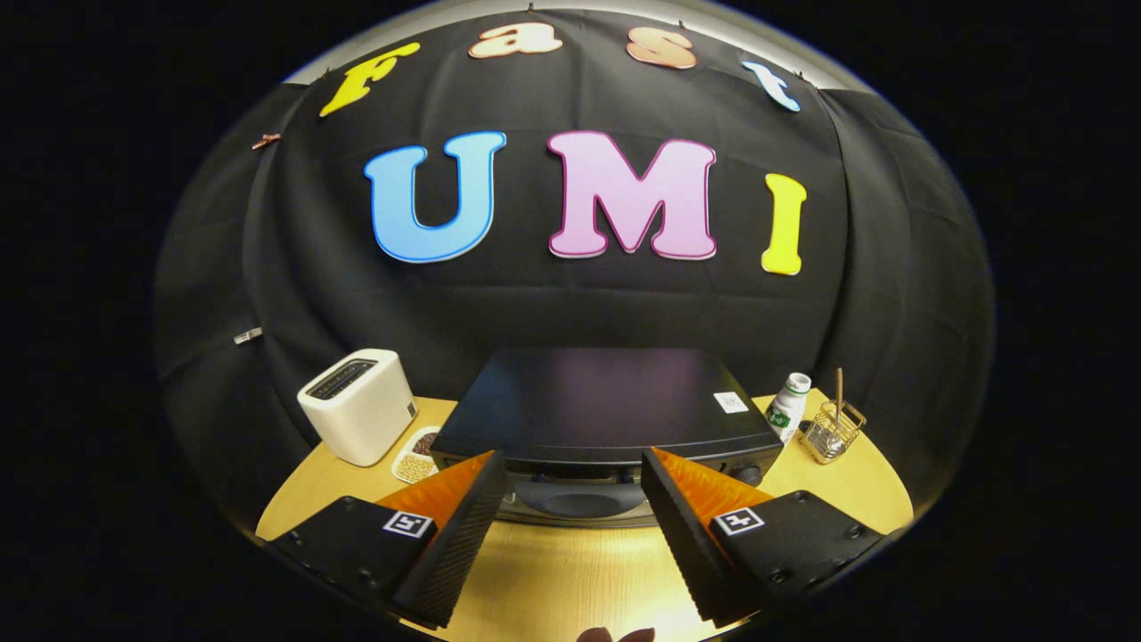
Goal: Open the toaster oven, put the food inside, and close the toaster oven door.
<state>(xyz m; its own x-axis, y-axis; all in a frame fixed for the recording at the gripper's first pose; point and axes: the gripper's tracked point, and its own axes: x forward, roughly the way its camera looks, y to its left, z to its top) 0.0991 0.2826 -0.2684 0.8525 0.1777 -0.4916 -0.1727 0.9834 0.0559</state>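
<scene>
My claw [570, 486] open, empty; black boxy toaster oven [606, 401] dead ahead, door handle [570, 496] crosswise between fingertips.

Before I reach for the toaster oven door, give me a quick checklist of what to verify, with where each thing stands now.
1. Gripper open, nothing between the fingers: ok.
2. Toaster oven straight ahead, centred between the fingers: ok.
3. Door handle just beyond the fingertips and unobstructed: ok.
4. Door open yet: not ok, it looks closed.
5. Food located: cannot tell; a small dish sits left of the oven, beside the white toaster.
6. Bottle and wire basket, right of the oven, away from the door: ok.
</scene>
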